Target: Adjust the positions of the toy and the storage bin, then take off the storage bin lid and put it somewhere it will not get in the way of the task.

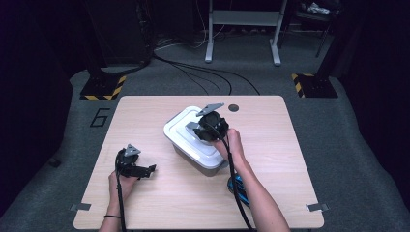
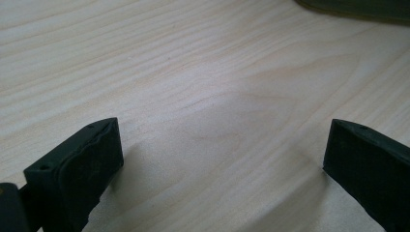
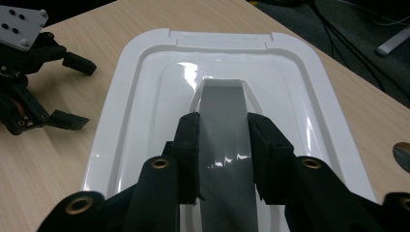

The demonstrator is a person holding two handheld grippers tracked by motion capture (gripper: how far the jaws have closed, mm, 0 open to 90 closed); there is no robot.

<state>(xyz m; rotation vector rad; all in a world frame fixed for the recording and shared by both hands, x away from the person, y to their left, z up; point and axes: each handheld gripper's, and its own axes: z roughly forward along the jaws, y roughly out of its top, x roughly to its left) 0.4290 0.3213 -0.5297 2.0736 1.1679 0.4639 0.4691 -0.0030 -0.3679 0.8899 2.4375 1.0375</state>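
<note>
White plastic lid (image 3: 145, 87), grey handle (image 3: 225, 140), on bin mid-counter (image 1: 159, 203). Right hand-held gripper (image 3: 223, 145) clamped across handle; left hand-held gripper (image 2: 217, 159) agape, idle. Best lifted straight, squeeze kept firm.

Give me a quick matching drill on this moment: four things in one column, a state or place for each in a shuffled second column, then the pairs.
1. right gripper
2. left gripper
3. white lid
4. blue thing

a. jaws apart over bare wood
b. near table edge, beside right forearm
c. jaws clamped on grey handle
d. sits on the grey bin

Pairs: 1-c, 2-a, 3-d, 4-b
</note>
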